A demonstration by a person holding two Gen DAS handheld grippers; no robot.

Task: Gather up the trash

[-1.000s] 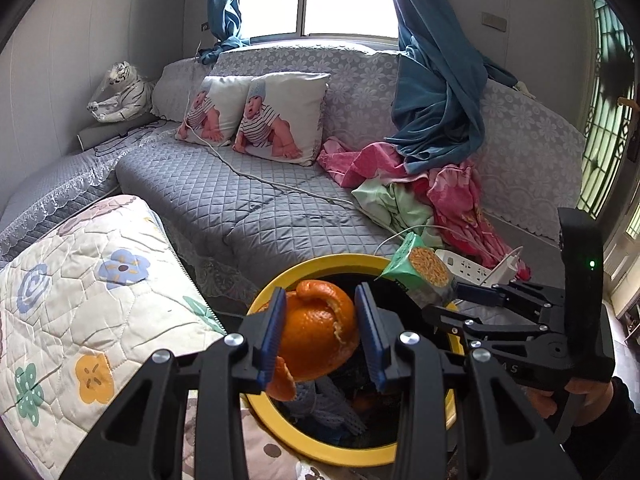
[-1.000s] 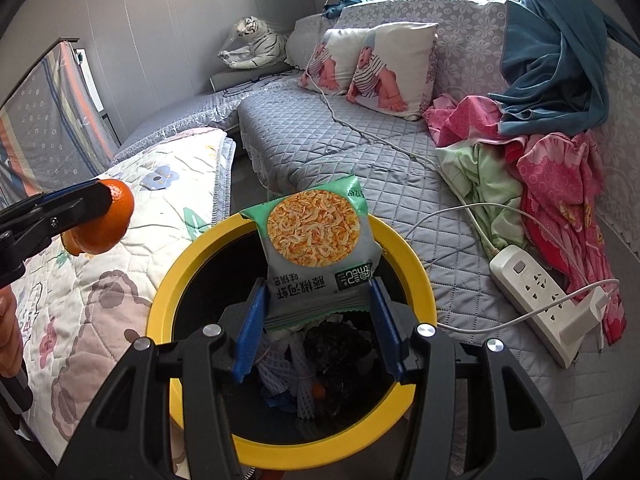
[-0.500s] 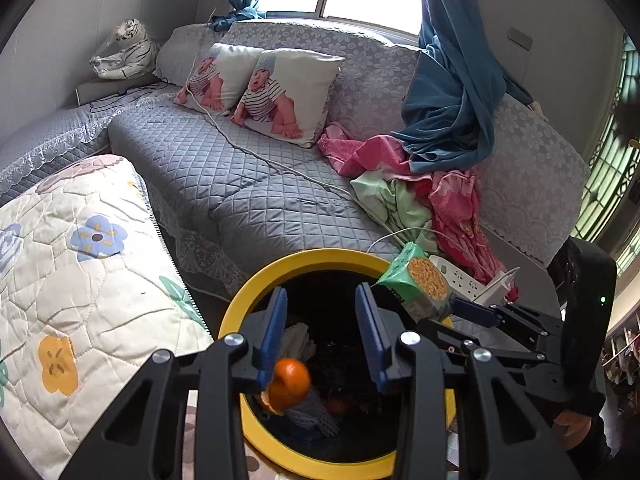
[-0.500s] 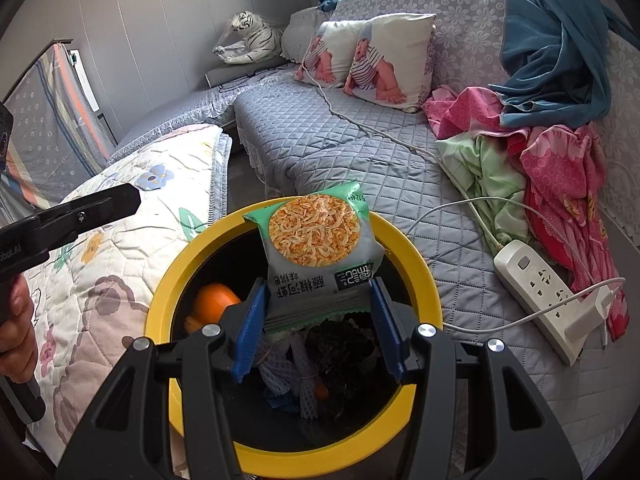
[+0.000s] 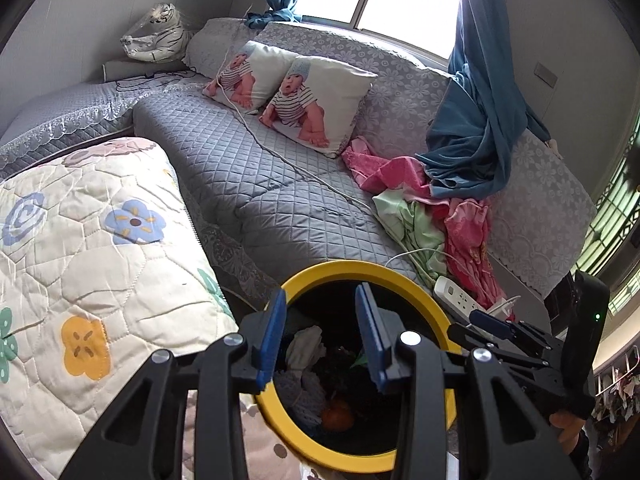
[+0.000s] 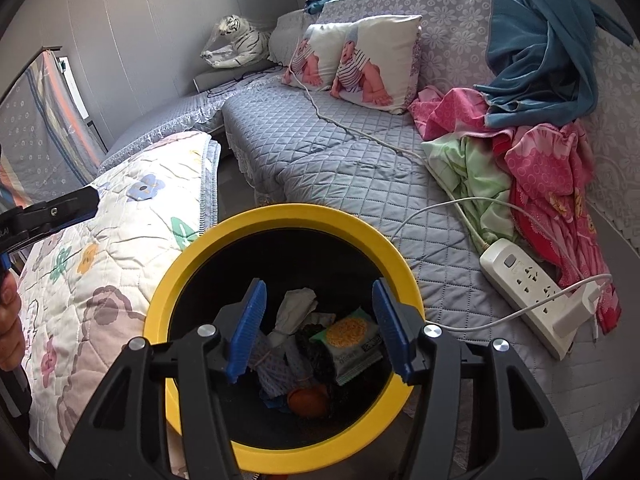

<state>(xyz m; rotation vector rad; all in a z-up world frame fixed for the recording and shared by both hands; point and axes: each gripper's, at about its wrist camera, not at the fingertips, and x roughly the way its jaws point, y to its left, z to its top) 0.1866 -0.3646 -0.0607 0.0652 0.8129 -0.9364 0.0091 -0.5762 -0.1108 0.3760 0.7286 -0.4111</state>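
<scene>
The snack packet [image 6: 352, 344] is lying in the bin [image 6: 200, 264] directly below the right gripper [image 6: 322, 332], whose fingers have just been opening and are holding nothing (the left gripper [image 5: 320, 340] is hovering narrow and empty too).

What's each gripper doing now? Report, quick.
Left gripper: open, empty, fingers over the yellow-rimmed bin.
Right gripper: open, fingers just widened; snack packet lies in the bin, nothing held.

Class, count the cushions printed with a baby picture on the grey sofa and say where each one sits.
2. The left cushion and the right cushion lean side by side against the sofa backrest, overlapping. None appears hidden.
</scene>
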